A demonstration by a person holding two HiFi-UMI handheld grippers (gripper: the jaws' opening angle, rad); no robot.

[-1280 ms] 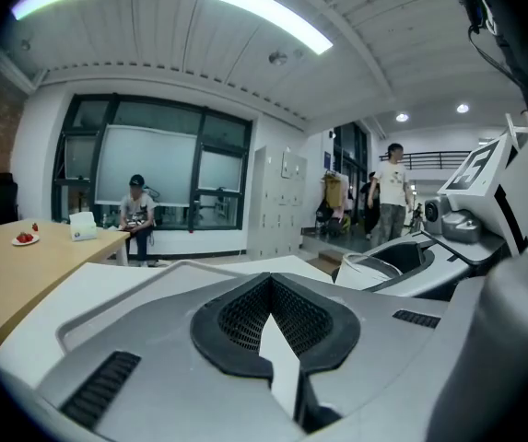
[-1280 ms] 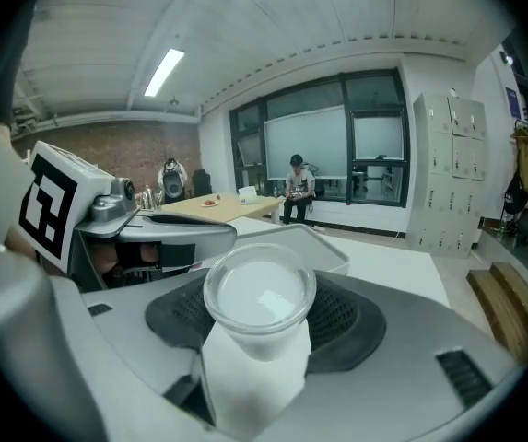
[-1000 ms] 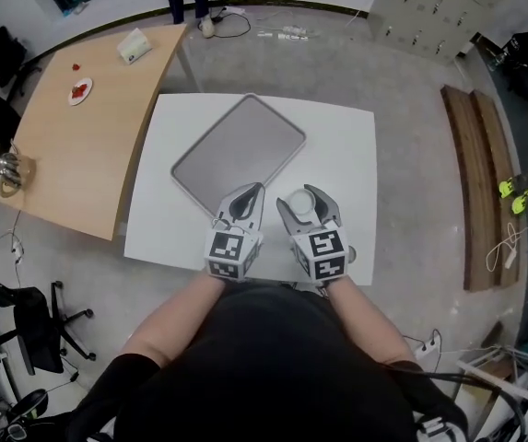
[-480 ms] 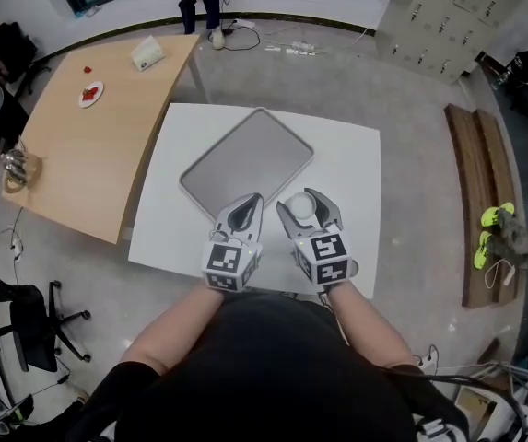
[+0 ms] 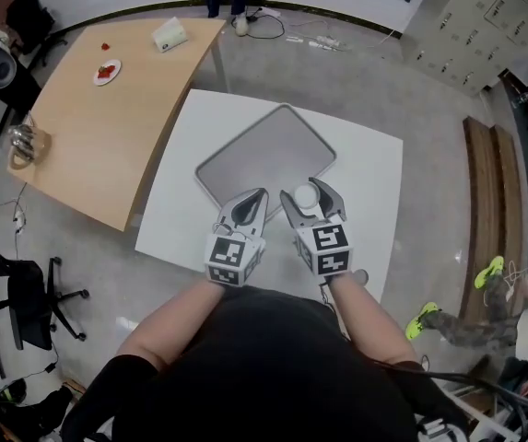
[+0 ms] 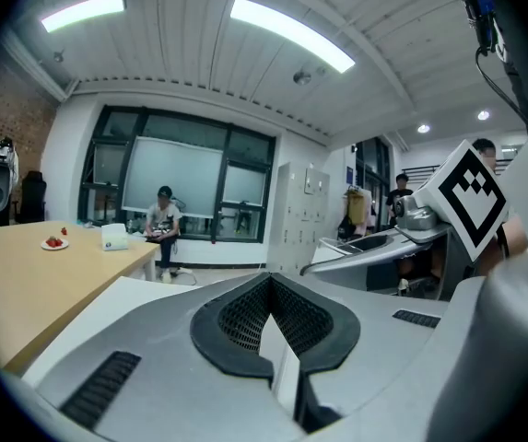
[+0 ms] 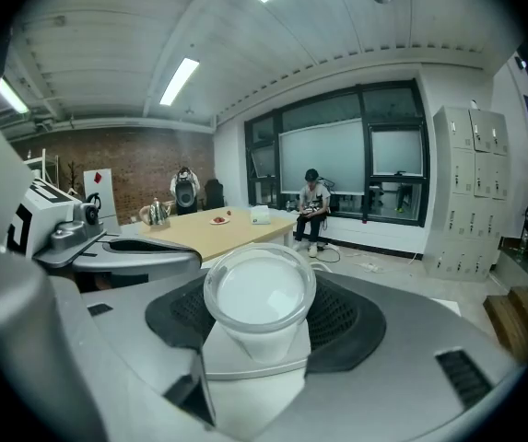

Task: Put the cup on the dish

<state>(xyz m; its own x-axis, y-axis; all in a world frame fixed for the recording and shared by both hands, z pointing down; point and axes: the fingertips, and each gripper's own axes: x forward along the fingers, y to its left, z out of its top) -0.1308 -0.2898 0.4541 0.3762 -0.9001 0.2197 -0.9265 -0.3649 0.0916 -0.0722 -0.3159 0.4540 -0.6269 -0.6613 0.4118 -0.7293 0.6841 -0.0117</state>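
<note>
Cup (image 7: pixel 259 297) in right gripper (image 5: pixel 307 194), near dish (image 5: pixel 259 150) edge, left gripper (image 5: pixel 251 196) closed

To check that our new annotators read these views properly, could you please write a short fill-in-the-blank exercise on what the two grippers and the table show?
1. The right gripper is shut on a small ____.
2. The left gripper has its jaws ____, with nothing between them.
3. The grey dish lies on the ____ table, next to a wooden one.

Missing words: cup; shut; white.
</note>
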